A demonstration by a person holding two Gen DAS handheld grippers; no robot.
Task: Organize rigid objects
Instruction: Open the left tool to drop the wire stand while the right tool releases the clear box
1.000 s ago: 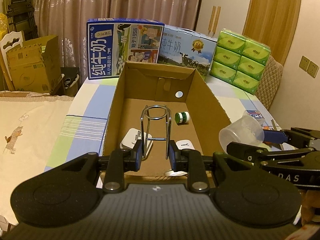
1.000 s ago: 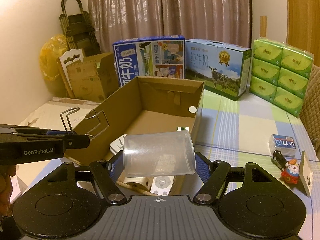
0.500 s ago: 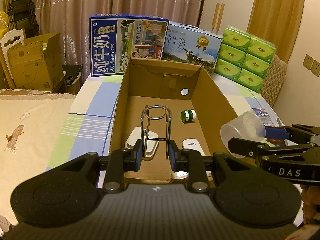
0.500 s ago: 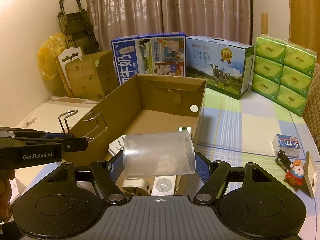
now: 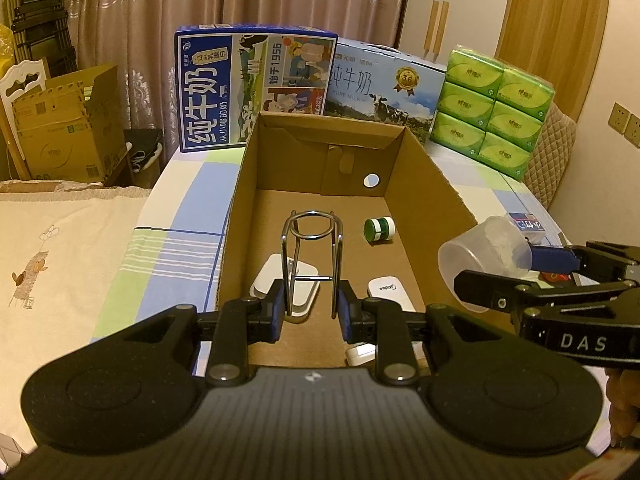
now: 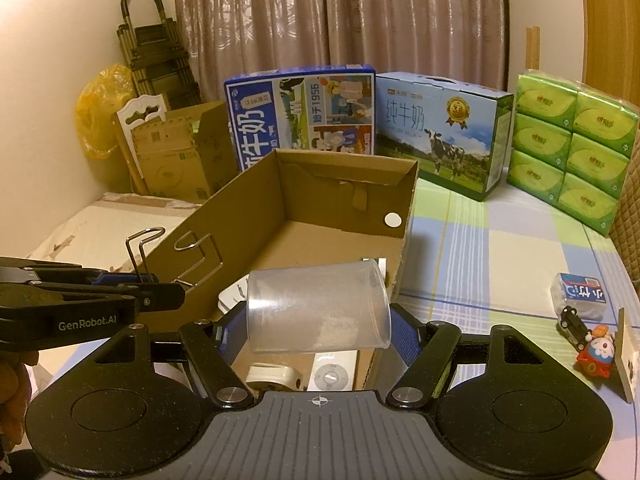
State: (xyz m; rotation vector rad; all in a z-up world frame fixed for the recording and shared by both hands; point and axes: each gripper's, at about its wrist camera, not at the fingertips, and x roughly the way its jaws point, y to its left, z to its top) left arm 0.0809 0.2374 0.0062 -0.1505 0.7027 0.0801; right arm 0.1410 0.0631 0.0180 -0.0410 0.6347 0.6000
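Note:
An open cardboard box [image 5: 436, 176] lies on the checked table. My left gripper [image 5: 312, 308] is shut on a wire metal holder [image 5: 312, 240], which it keeps upright over the box's near end. In the right wrist view the left gripper [image 6: 160, 290] and the wire holder [image 6: 176, 248] sit at the box's left wall [image 6: 240, 216]. My right gripper [image 6: 316, 328] is shut on a clear plastic cup [image 6: 316, 308] lying sideways, above the box's near right corner. From the left wrist view the cup [image 5: 484, 256] and the right gripper [image 5: 516, 276] appear just right of the box.
Inside the box lie a green-and-white jar [image 5: 379, 229], a white adapter [image 5: 268, 284] and a white remote [image 5: 388, 292]. Two milk cartons [image 6: 304, 116] and green tissue packs [image 6: 572, 140] stand behind. A small packet [image 6: 580, 292], a toy car [image 6: 572, 324] and a figurine [image 6: 596, 354] lie at right.
Almost nothing: both grippers keep the same hold, and the views have only drifted slightly.

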